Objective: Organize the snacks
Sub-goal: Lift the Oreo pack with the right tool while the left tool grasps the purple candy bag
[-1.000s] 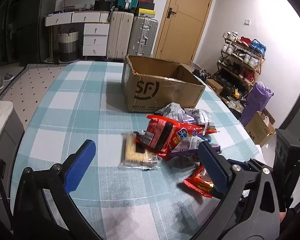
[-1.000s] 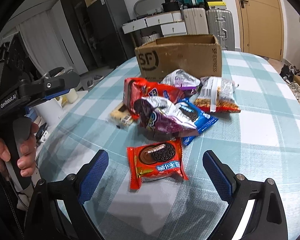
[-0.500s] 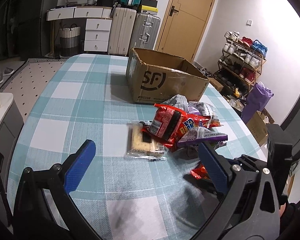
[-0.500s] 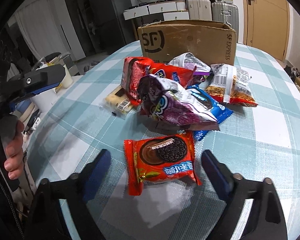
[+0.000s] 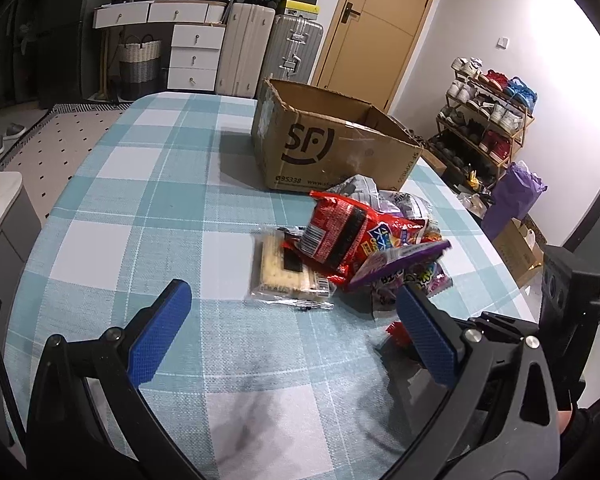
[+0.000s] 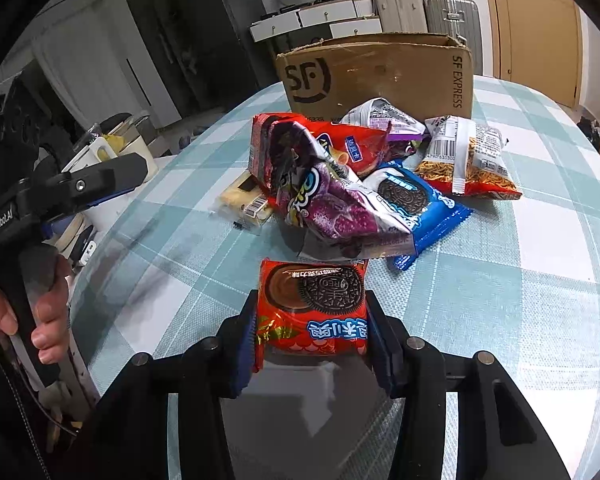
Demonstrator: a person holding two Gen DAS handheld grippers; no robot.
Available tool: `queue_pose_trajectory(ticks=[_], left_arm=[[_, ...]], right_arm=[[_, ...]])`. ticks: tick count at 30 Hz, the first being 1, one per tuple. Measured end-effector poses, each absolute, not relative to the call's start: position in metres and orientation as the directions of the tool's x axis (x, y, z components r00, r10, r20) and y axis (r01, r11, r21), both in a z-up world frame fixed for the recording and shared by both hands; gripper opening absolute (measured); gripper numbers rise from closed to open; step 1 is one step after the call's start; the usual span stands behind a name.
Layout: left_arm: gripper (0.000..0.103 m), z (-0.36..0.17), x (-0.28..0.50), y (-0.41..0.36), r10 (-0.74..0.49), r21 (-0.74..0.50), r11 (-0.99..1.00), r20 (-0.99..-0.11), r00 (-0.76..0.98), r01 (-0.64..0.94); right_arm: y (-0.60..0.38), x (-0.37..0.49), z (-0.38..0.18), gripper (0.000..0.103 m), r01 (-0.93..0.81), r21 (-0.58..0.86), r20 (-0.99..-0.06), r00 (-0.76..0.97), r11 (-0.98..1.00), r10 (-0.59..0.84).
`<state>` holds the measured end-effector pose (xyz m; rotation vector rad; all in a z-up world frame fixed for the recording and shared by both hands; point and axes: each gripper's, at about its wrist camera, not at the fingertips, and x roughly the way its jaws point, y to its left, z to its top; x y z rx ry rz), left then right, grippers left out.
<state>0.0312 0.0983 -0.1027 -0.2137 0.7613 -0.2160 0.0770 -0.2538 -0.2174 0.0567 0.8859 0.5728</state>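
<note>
**Q:** Progress so far, left wrist view?

**A:** Cardboard box (image 5: pixel 332 148) serves as the landmark. It stands open-topped on the checked tablecloth (image 5: pixel 148 208); what shows of its interior holds no snack, though the floor of the box is hidden. The snack pile (image 5: pixel 364 240) lies just in front of the box, on the near side. A clear cracker pack (image 5: pixel 284 272) rests at the pile's near-left edge, partly under a red bag (image 5: pixel 352 236). The left gripper (image 5: pixel 292 328) hangs nearer the camera than the pile, its blue pads spread wide with nothing between them.

**Q:** And the right wrist view?

**A:** The box (image 6: pixel 380 76) sits behind the pile here. In front of it lie a purple bag (image 6: pixel 332 204), a blue cookie pack (image 6: pixel 416 204) and a noodle pack (image 6: pixel 472 160), heaped or touching. The red cookie pack (image 6: pixel 316 312) lies farthest from the box, just clear of the heap. The right gripper (image 6: pixel 312 336) has just been closing and is now clamped on that pack, 1 pad against each side edge. The pack appears to rest on the cloth.

**Q:** What is done, and what remains?

**A:** By judgement, very little is done: 1 pack is gripped and none can be seen in the box. At least 6 packs remain on the table, and the gripped one must yet be lifted and carried to the box, if that is its destination.
</note>
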Motion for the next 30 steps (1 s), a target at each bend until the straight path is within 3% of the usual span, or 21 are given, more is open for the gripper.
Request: queue_pose_trajectory(ticks=[30], left_arm=[[0.102, -0.143, 0.083, -0.023, -0.353, -0.213, 0.929, -0.760, 0.546, 0.303]], right_arm=[[-0.364, 0.047, -0.204, 0.048, -0.313, 0.372, -0.633, 0.603, 0.874, 0.485]])
